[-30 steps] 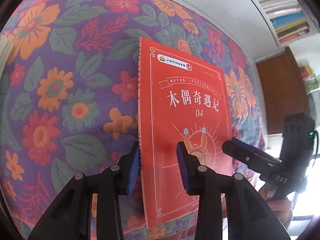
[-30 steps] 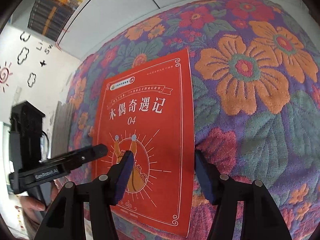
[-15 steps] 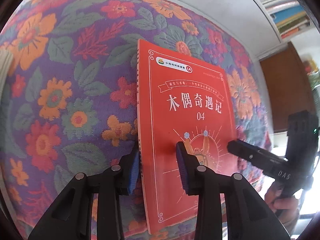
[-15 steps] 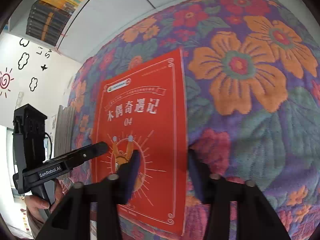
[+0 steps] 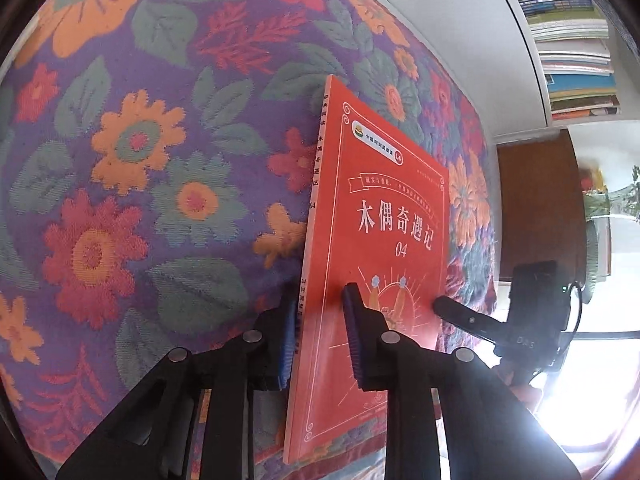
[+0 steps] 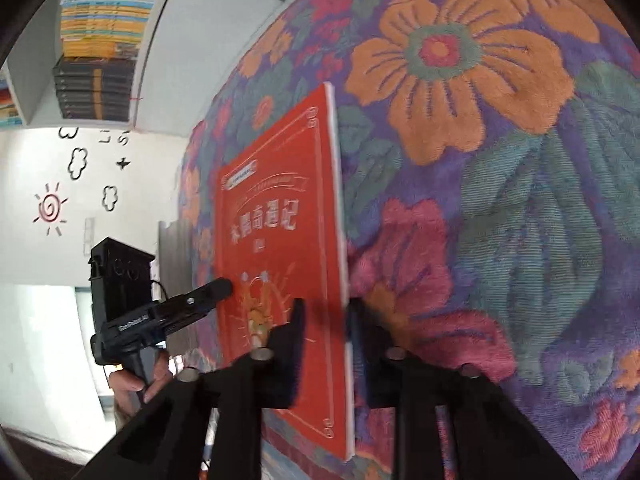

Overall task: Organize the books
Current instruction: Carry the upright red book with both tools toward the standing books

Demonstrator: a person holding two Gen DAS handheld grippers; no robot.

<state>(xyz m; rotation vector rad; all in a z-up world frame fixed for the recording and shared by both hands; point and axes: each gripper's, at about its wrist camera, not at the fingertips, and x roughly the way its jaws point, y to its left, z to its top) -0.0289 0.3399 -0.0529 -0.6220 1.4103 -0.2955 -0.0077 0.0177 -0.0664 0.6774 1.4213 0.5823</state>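
A thin red book point(image 5: 384, 216) with white Chinese title lettering sits tilted on a flowered cloth point(image 5: 160, 160). My left gripper point(image 5: 318, 300) is shut on its spine edge near the lower end, one blue pad under the spine and one on the cover. In the right wrist view the same book point(image 6: 280, 240) shows its white page edge. My right gripper point(image 6: 326, 308) straddles that edge and its jaws are closing, one finger on the cover and one behind. Each view shows the other gripper from the side, the right gripper point(image 5: 444, 304) and the left gripper point(image 6: 224, 286), tips at the cover.
White shelves with stacked books stand beyond the cloth point(image 5: 572, 40) point(image 6: 100, 40). A brown wooden cabinet point(image 5: 536, 200) is at the right. A white wall with sun and cloud stickers point(image 6: 50, 208) lies to the left. A person's hand point(image 6: 136, 384) holds the left gripper's handle.
The right gripper's jaws narrowed from wide apart onto the book's page edge. The left jaws tightened on the spine. The book's edges lifted, so spine and page edge now show.
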